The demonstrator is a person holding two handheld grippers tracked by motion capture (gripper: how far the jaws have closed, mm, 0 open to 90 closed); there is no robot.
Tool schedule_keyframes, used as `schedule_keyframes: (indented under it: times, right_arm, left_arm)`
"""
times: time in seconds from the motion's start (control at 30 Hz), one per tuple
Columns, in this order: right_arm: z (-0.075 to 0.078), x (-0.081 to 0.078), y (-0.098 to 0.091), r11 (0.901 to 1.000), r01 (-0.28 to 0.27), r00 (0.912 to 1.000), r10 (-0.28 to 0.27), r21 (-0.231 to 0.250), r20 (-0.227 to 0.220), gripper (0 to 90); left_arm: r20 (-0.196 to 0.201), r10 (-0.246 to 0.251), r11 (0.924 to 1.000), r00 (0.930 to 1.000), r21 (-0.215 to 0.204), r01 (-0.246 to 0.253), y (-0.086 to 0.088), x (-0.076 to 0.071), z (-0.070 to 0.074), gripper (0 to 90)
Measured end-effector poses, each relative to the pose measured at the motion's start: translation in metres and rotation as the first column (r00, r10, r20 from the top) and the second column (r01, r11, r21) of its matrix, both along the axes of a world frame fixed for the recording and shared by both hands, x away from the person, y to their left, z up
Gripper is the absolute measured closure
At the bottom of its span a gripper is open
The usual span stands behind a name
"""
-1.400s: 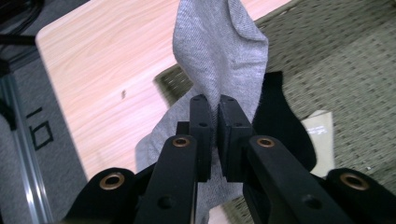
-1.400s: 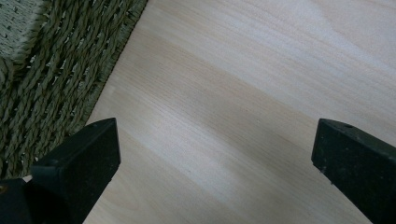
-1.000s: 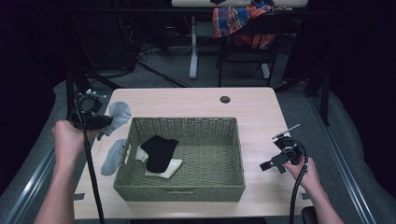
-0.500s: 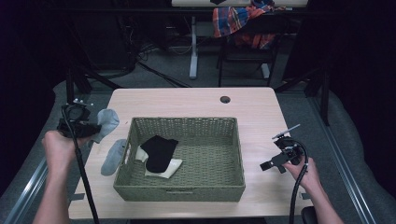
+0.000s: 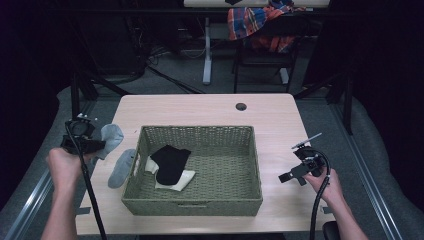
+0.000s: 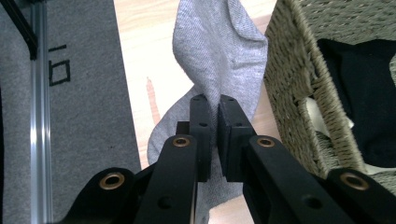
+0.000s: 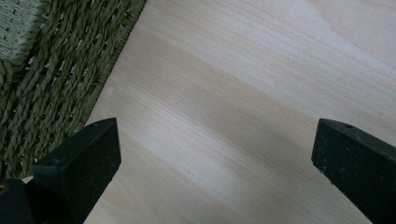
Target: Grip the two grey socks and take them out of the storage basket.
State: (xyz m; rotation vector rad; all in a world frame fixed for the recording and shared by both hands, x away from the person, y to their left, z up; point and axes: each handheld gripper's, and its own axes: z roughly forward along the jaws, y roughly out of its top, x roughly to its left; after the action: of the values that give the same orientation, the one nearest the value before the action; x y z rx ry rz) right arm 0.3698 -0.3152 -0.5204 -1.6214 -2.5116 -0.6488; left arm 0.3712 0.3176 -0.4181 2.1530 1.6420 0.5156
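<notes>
Your left gripper (image 6: 210,135) hides the grey sock's (image 6: 219,51) pinched middle; the black sock (image 5: 170,162) covers most of the white one (image 5: 175,181)

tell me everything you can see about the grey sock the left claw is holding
The grey sock is a soft, finely knit light grey fabric, short and plain. The left claw is shut on it, jaws pinching a fold near its middle so it bunches and twists there. It hangs limp over the wooden table, just outside the left wall of the woven basket. A second grey sock lies flat on the table close beside it.
</notes>
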Motion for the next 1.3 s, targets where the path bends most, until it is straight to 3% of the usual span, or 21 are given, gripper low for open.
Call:
schedule_keyframes:
  times: [0.23, 0.37, 0.47, 0.63, 0.73, 0.9, 0.93, 1.13, 1.3]
  right_arm:
    - [0.0, 0.0, 0.0, 1.0, -0.009, 1.0, 0.009, 0.001, -0.003, 1.0]
    - [0.002, 0.001, 0.0, 0.9991, -0.041, 0.9991, 0.041, -0.01, -0.016, 0.4]
    - [0.001, 0.0, 0.002, 0.9999, -0.015, 0.9999, 0.015, -0.004, 0.002, 0.5]
    - [0.0, 0.0, 0.001, 0.9999, -0.014, 0.9999, 0.014, 0.004, 0.002, 0.0]
    - [0.002, 0.002, -0.001, 0.9991, -0.041, 0.999, 0.04, -0.012, -0.019, 0.0]
    - [0.001, 0.002, -0.001, 0.9991, -0.039, 0.9991, 0.039, -0.014, -0.019, 0.0]
    - [0.0, 0.001, 0.0, 0.9999, -0.014, 0.9999, 0.014, -0.002, -0.007, 0.0]
    - [0.0, 0.001, 0.001, 0.9998, -0.019, 0.9998, 0.019, -0.008, -0.008, 0.0]
    - [0.0, 0.003, 0.0, 0.9991, -0.038, 0.999, 0.038, -0.017, -0.023, 0.0]
  left_arm:
    - [-0.001, 0.016, 0.9999, 0.9999, 0.0, -0.016, 0.001, 0.001, -0.013, 85.8]
    - [0.0, 0.022, 0.9997, 0.9998, 0.007, -0.022, -0.001, 0.002, -0.02, 85.7]
    - [-0.007, 0.029, 0.9996, 0.9996, 0.009, -0.028, -0.002, 0.003, -0.028, 85.7]
    - [0.023, 0.048, 0.9989, 0.9986, 0.0, -0.048, -0.001, 0.004, -0.036, 85.7]
    - [0.034, 0.055, 0.9985, 0.9979, 0.004, -0.055, -0.001, 0.004, -0.039, 85.7]
    - [0.028, 0.059, 0.9982, 0.9978, 0.002, -0.059, -0.001, 0.006, -0.047, 85.7]
    - [0.023, 0.06, 0.9982, 0.998, 0.003, -0.06, -0.002, 0.006, -0.049, 85.7]
    - [-0.012, 0.043, 0.999, 0.999, 0.014, -0.042, -0.006, 0.01, -0.064, 85.7]
    - [-0.027, 0.049, 0.9987, 0.9984, -0.012, -0.05, -0.004, 0.014, -0.076, 85.7]
